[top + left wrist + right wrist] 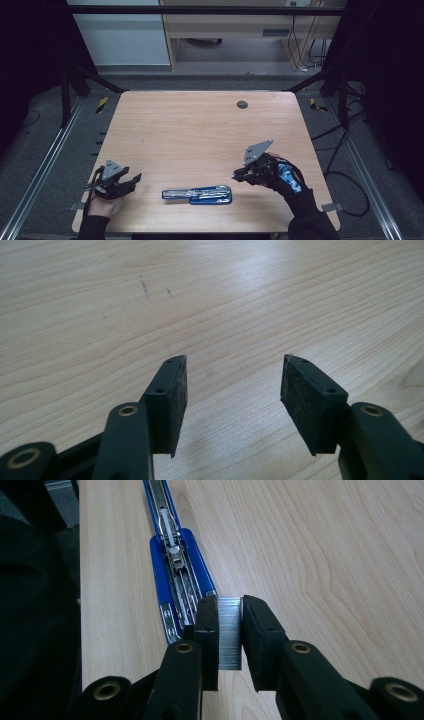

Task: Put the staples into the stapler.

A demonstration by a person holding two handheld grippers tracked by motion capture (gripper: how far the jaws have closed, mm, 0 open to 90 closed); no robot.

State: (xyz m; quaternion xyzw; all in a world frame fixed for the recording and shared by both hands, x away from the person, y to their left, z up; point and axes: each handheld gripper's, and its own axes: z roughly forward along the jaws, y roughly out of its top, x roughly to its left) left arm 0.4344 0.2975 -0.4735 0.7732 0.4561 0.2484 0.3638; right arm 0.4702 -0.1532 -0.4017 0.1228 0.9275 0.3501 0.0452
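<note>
The blue stapler (197,194) lies opened flat near the worktop's (200,130) front edge, its magazine exposed for loading. The right tool (230,632) pinches a strip of staples (229,632) just above its end. The left tool (234,390) waits wide and empty.

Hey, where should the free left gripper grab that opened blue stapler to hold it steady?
Grip the stapler across its wider blue half, coming from above with the open left gripper. It lies flat and long, and its two long sides are bare.
</note>
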